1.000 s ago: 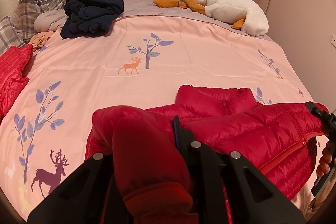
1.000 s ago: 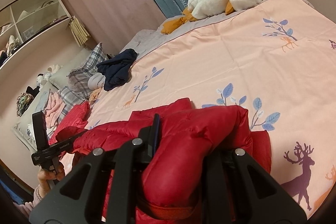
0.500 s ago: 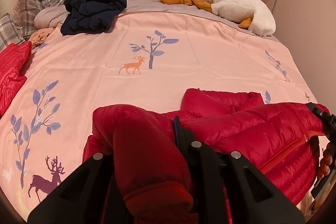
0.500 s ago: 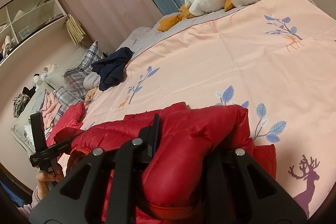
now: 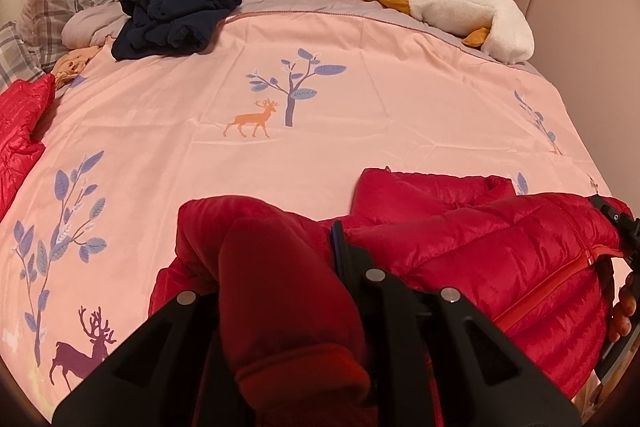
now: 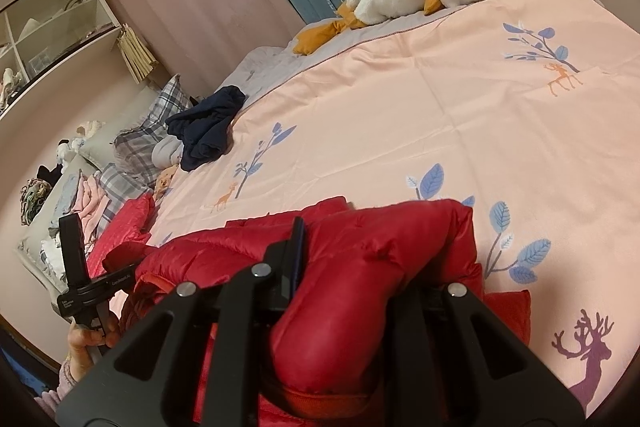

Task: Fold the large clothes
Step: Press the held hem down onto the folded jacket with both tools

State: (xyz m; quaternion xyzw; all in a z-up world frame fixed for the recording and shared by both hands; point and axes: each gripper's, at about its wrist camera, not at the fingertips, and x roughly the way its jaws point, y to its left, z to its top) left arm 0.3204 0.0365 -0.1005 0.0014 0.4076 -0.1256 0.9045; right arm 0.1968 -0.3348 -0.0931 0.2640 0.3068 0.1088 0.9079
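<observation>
A red puffer jacket (image 5: 480, 247) lies at the near edge of the pink bedspread (image 5: 320, 115). My left gripper (image 5: 280, 267) is shut on one red sleeve and holds it above the jacket. My right gripper (image 6: 360, 267) is shut on the other sleeve (image 6: 380, 259), held over the jacket body. Each gripper shows at the edge of the other's view: the right gripper (image 5: 616, 227) at the far right, the left gripper (image 6: 76, 267) at the far left. The sleeves hide the fingertips.
A dark navy garment (image 5: 176, 15) lies at the back left beside plaid pillows (image 5: 60, 7). A white goose plush (image 5: 468, 11) lies at the back right. Another red garment (image 5: 20, 131) lies at the left edge. Shelves (image 6: 40, 35) stand at the left.
Both grippers have moved forward over the bed with the sleeves in them; the jacket collar and the far bedding look closer. Both grips are unchanged.
</observation>
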